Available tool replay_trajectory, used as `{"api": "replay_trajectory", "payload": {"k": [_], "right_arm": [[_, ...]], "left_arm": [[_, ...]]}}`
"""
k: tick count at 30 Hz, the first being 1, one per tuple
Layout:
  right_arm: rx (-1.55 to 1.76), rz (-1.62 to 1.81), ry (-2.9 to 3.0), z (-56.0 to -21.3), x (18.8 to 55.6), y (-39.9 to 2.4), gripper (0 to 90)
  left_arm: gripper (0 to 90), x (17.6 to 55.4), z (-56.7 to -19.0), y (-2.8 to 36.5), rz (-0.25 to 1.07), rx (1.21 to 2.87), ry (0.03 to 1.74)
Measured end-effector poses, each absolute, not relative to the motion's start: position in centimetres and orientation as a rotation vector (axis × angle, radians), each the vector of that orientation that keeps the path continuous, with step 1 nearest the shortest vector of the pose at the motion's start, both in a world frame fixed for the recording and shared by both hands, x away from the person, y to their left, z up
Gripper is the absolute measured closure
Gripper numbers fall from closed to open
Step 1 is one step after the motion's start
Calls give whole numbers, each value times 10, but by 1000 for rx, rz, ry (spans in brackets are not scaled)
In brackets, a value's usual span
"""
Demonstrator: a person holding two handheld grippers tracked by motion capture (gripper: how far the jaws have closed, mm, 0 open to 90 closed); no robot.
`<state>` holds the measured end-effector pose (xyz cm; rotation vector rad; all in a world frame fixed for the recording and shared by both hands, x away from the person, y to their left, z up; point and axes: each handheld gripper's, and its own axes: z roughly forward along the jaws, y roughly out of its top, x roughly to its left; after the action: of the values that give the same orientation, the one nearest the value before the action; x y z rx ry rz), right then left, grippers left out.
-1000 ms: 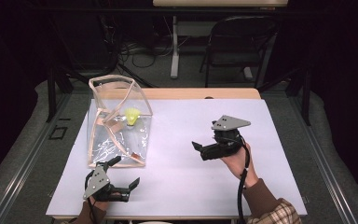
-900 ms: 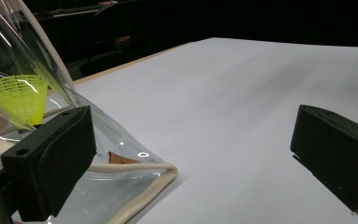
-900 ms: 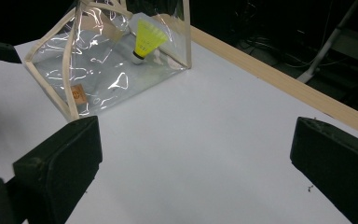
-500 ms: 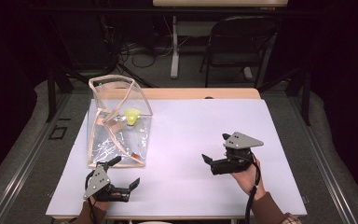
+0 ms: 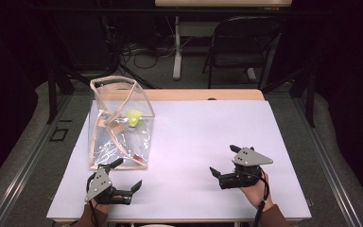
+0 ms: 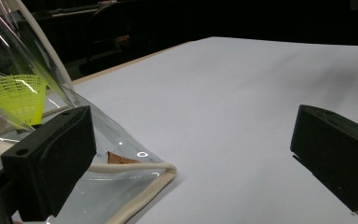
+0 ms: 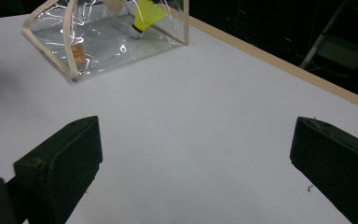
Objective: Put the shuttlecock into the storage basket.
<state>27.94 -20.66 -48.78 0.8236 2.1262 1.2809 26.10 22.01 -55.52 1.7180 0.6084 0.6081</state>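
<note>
A clear plastic bag (image 5: 118, 125) with beige trim stands on the left of the white table (image 5: 208, 127). A yellow shuttlecock (image 5: 133, 117) lies inside it, also seen through the plastic as the shuttlecock (image 6: 17, 93) and the shuttlecock (image 7: 147, 14). My left gripper (image 5: 127, 176) rests open by the table's front edge, just in front of the bag (image 6: 135, 186), with nothing between its jaws. My right gripper (image 5: 224, 161) stands open at the front right, pointing left toward the bag (image 7: 107, 37), jaws empty.
A wooden table edge (image 5: 203, 94) runs along the back of the white sheet. A black chair (image 5: 246, 42) and cables stand on the floor beyond. A small brown tag (image 7: 78, 53) shows on the bag's side.
My right gripper has drawn back toward the front edge of the table and to the right. The left gripper and the bag have stayed put.
</note>
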Motion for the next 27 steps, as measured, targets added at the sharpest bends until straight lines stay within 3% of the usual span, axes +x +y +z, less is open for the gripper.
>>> {"api": "replay_trajectory", "payload": {"k": [27], "right_arm": [[714, 1299, 2109, -527, 253, -219, 8]], "left_arm": [[0, 262, -556, 219, 606, 1732, 607]]}}
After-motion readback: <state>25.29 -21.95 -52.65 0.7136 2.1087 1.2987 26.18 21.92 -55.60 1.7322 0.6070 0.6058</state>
